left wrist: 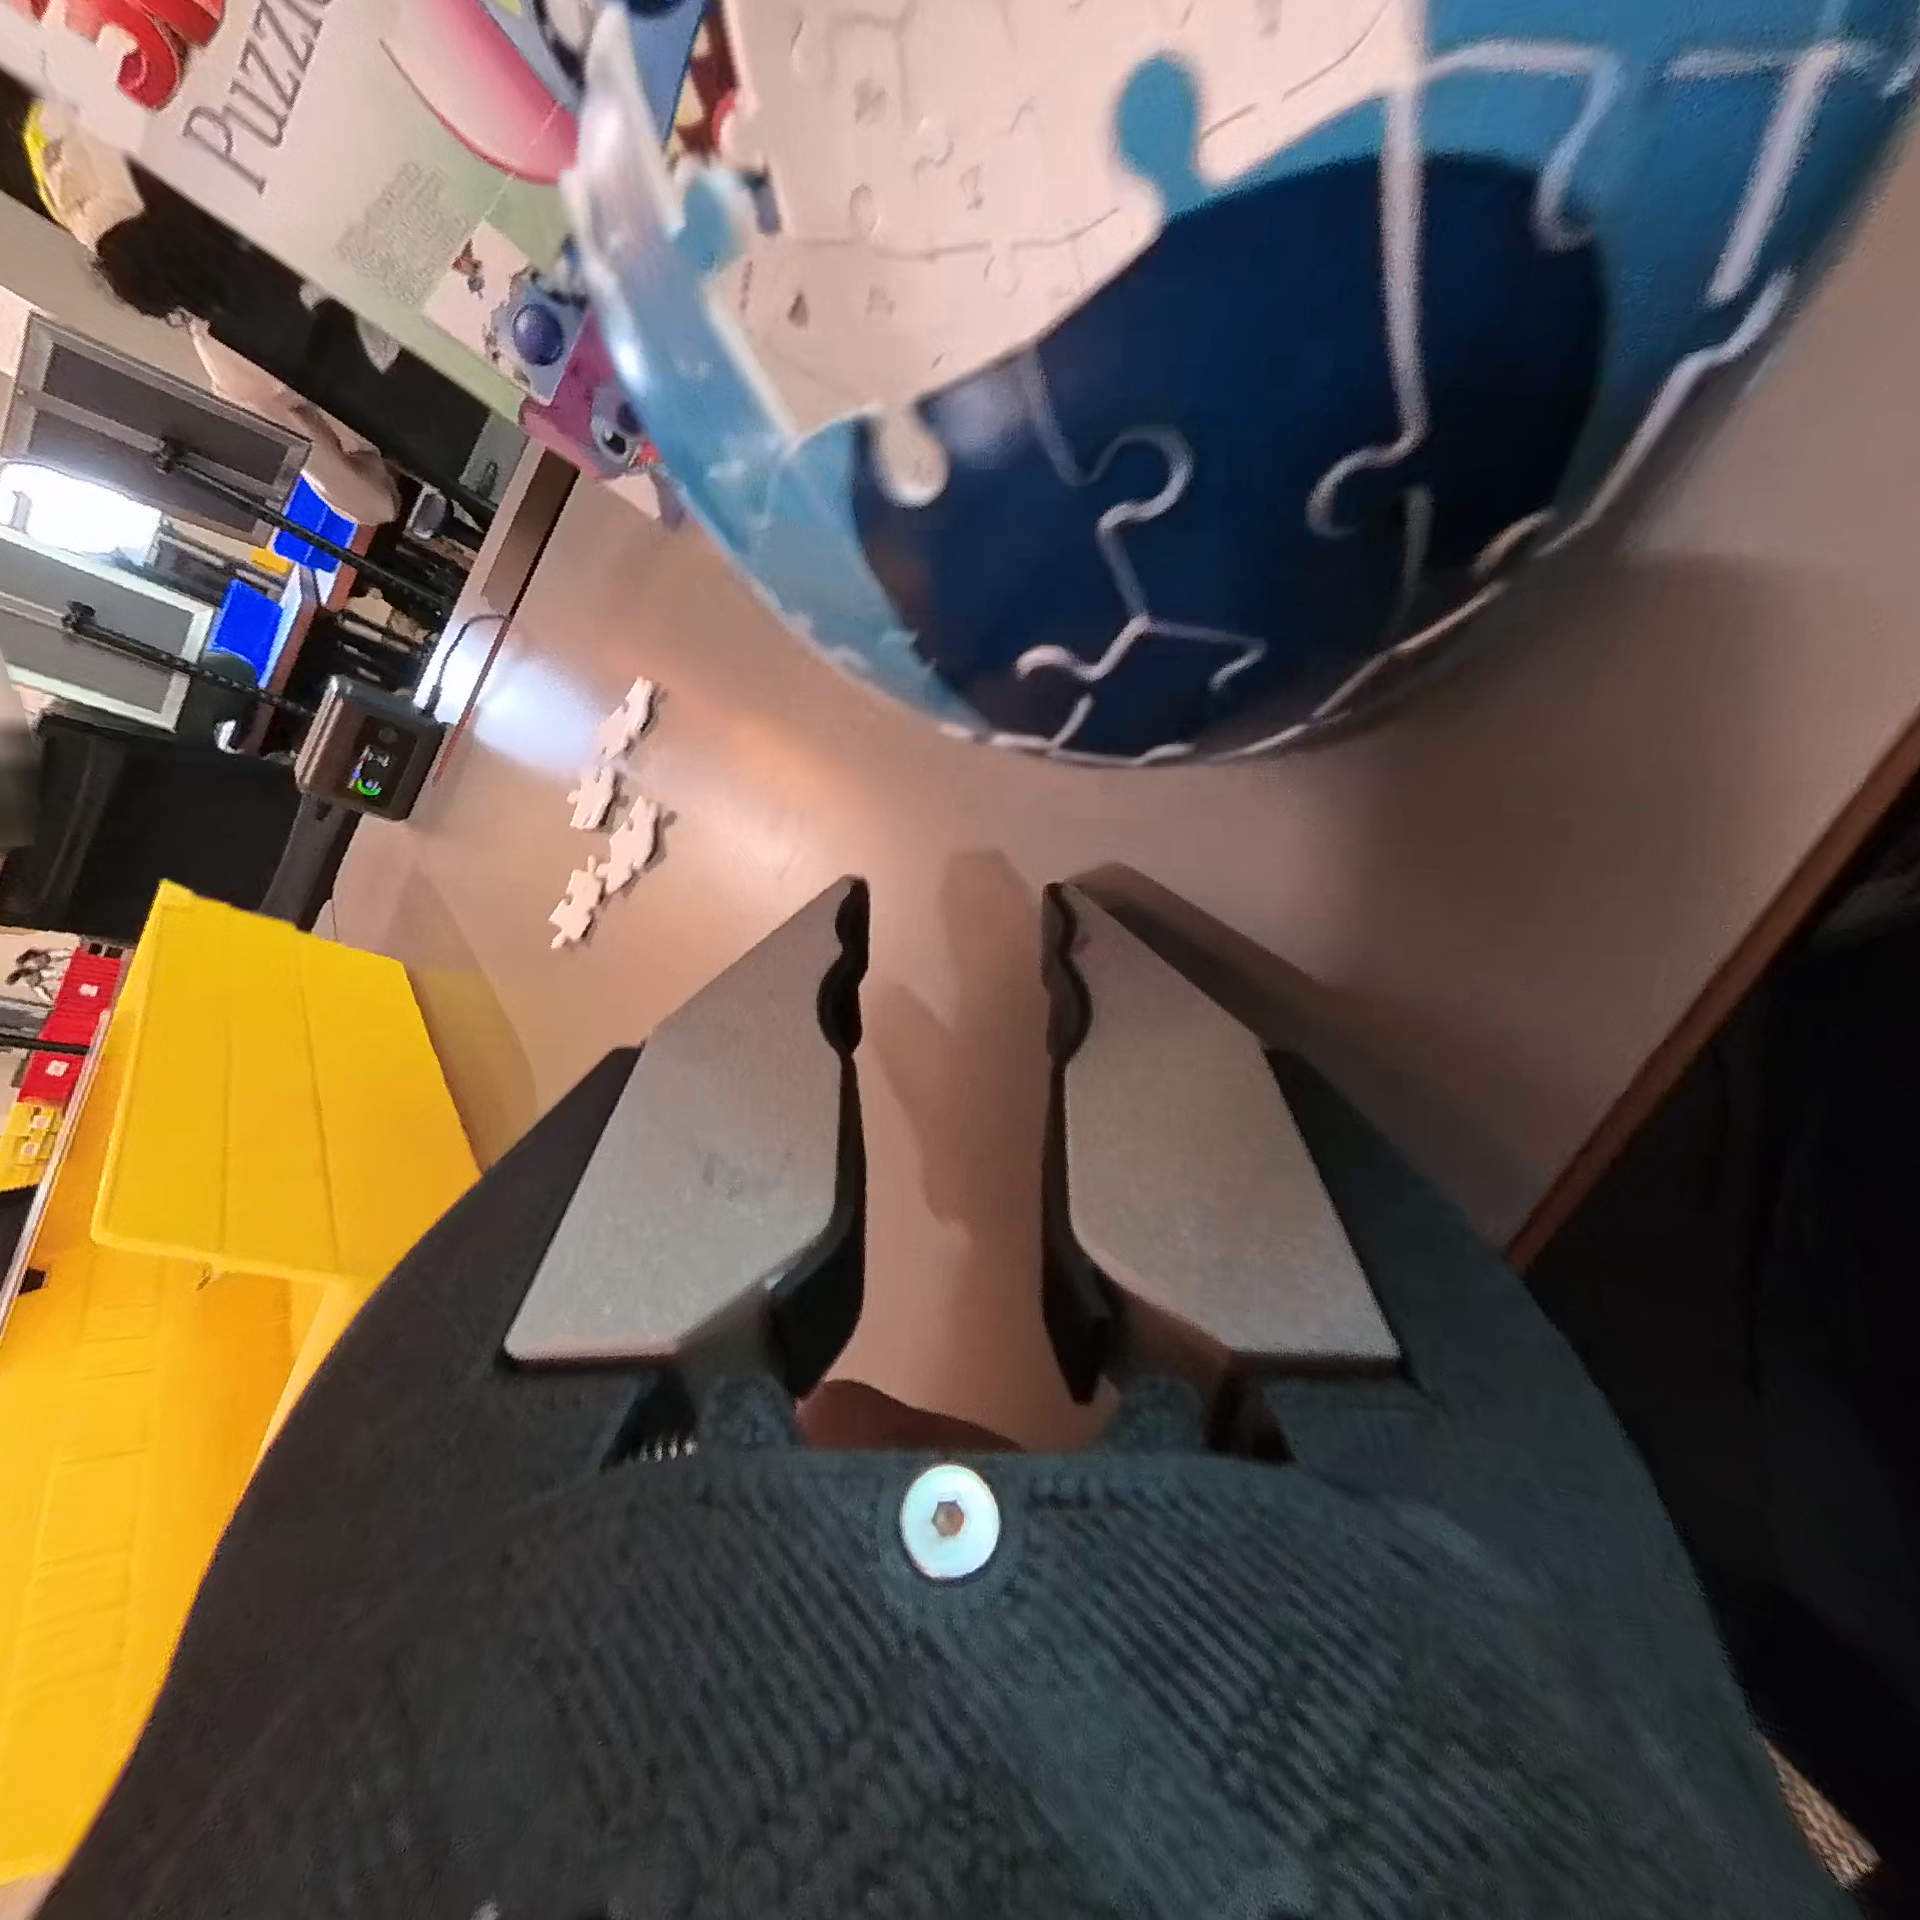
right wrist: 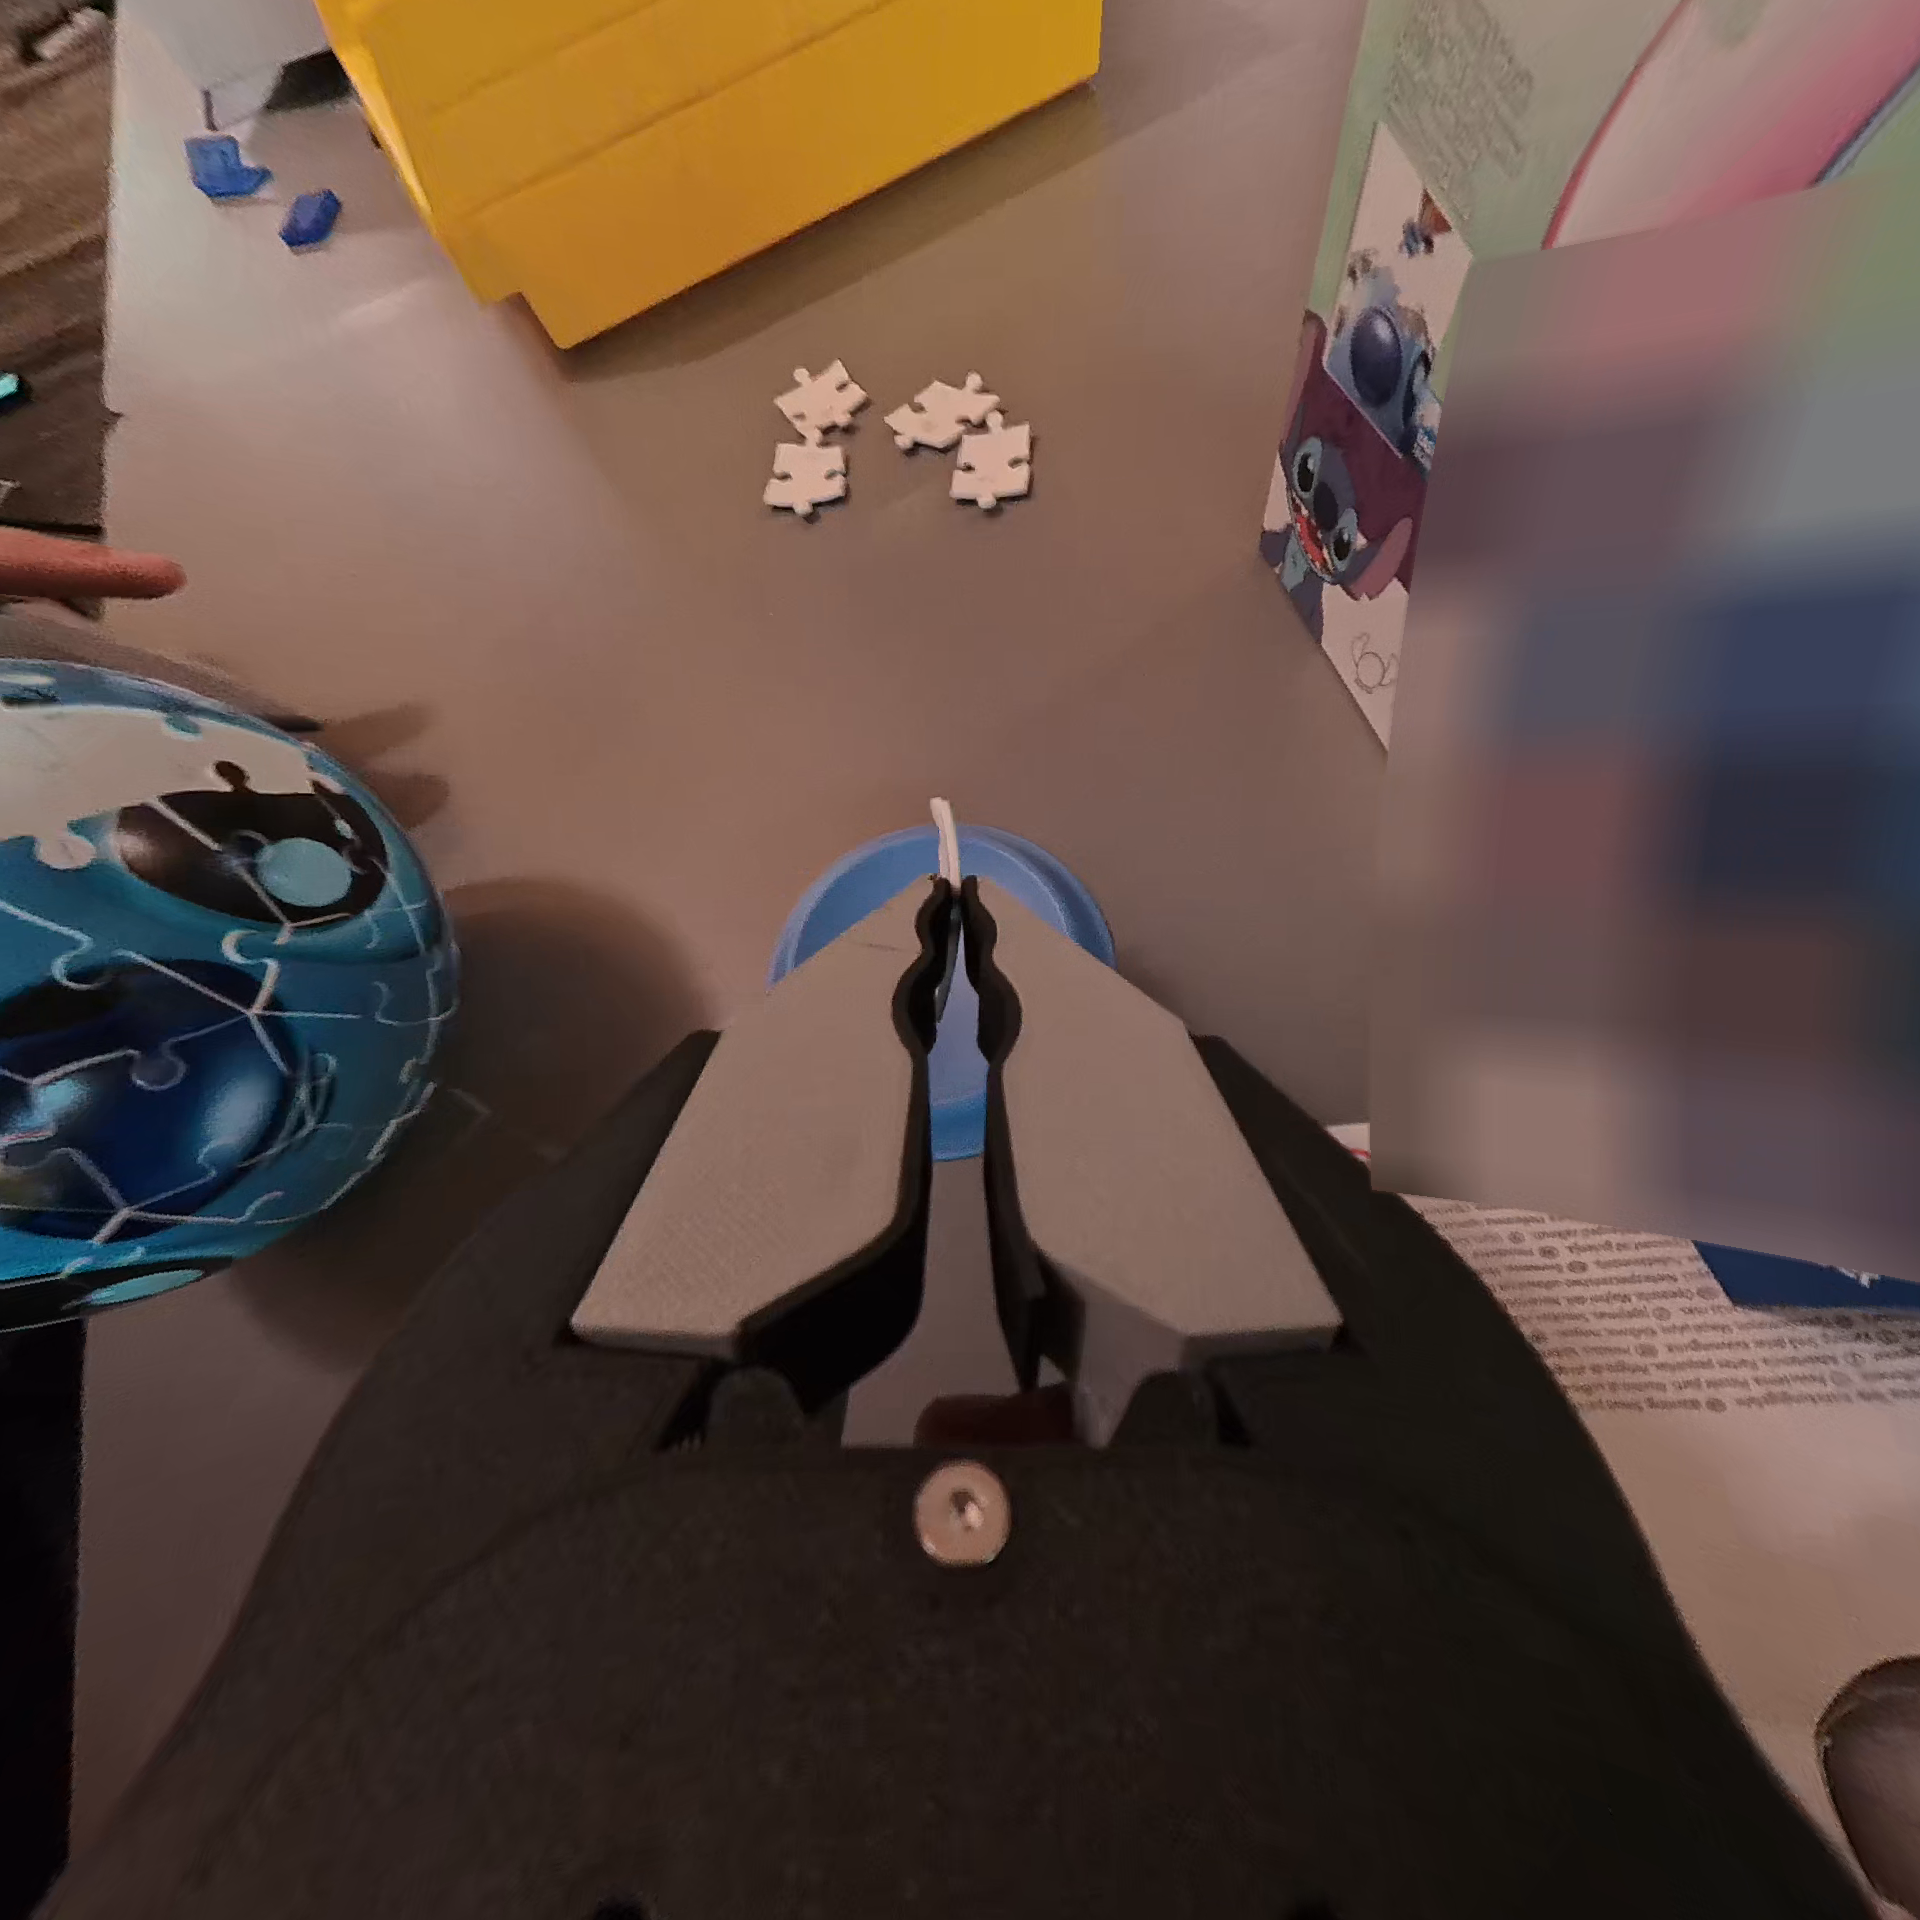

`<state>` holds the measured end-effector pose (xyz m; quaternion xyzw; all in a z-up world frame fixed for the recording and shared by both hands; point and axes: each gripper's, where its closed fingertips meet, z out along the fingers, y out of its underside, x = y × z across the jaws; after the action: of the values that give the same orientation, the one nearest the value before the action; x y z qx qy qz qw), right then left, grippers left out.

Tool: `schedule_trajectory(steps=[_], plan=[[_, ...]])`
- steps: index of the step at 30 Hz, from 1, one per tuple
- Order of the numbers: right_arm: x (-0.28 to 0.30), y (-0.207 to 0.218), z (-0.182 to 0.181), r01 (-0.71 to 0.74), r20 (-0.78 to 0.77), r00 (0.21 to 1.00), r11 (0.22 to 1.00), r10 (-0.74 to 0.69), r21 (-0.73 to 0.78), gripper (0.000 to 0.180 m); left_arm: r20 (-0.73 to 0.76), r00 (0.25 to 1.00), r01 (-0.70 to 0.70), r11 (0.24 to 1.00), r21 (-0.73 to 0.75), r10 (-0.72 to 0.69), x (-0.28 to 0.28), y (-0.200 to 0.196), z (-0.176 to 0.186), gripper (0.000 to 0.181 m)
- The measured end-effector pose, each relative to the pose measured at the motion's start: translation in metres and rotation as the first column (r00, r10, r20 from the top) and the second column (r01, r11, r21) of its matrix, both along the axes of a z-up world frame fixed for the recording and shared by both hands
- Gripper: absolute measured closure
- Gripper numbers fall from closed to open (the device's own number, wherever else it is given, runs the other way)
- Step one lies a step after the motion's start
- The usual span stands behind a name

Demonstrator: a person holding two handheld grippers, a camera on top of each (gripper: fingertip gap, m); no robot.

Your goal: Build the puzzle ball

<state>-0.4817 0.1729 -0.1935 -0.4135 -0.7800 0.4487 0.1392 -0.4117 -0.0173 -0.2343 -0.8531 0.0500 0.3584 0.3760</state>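
Note:
The partly built puzzle ball [left wrist: 1195, 416], blue with a white patch of piece backs, lies on the table just ahead of my left gripper [left wrist: 954, 925], which is open, empty and apart from it. In the right wrist view the ball [right wrist: 187, 987] is at the left. My right gripper [right wrist: 951, 894] is shut on a thin white puzzle piece [right wrist: 945, 842], seen edge-on and sticking out past the tips, above a round blue stand [right wrist: 1049, 894]. Several loose white pieces [right wrist: 904, 436] lie farther off on the table; they also show in the left wrist view [left wrist: 613, 810].
A yellow bin [right wrist: 727, 135] stands behind the loose pieces. The puzzle box [right wrist: 1371, 416] stands at the right, with a printed leaflet [right wrist: 1662, 1320] below it. A person's finger [right wrist: 94, 571] reaches in at the left. A small device with a screen [left wrist: 369, 764] sits at the table's edge. Across from one pair of fingers to the other is roughly 20 cm.

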Motion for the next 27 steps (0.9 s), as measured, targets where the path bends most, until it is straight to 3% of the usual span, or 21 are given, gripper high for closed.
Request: schedule_trajectory(steps=[9, 11, 13, 14, 22, 27], plan=[[0.014, -0.018, 0.021, -0.066, -0.063, 0.996, 0.998, 0.065, -0.019, 0.18, 0.001, 1.0, -0.023, 0.999, -0.025, 0.023, -0.006, -0.006, -0.004, 0.161], [0.018, -0.021, 0.025, -0.082, -0.082, 0.993, 0.997, 0.081, -0.003, 0.18, 0.003, 1.0, -0.031, 0.999, -0.024, 0.031, -0.009, -0.008, -0.003, 0.157], [0.022, -0.023, 0.03, -0.092, -0.108, 0.99, 0.995, 0.094, 0.026, 0.18, -0.02, 0.998, -0.059, 0.997, -0.049, 0.058, -0.018, -0.016, -0.001, 0.142], [0.024, -0.024, 0.033, -0.092, -0.123, 0.988, 0.995, 0.097, 0.047, 0.18, -0.049, 0.996, -0.082, 0.995, -0.058, 0.079, -0.025, -0.02, 0.003, 0.13], [0.051, -0.051, 0.067, -0.159, -0.184, 0.964, 0.97, 0.193, 0.183, 0.18, -0.106, 0.979, -0.18, 0.982, -0.054, 0.174, -0.063, -0.05, 0.038, 0.124], [0.072, -0.074, 0.081, -0.225, -0.178, 0.945, 0.939, 0.276, 0.262, 0.18, -0.123, 0.982, -0.124, 0.984, 0.128, 0.14, -0.069, -0.038, 0.099, 0.134]])
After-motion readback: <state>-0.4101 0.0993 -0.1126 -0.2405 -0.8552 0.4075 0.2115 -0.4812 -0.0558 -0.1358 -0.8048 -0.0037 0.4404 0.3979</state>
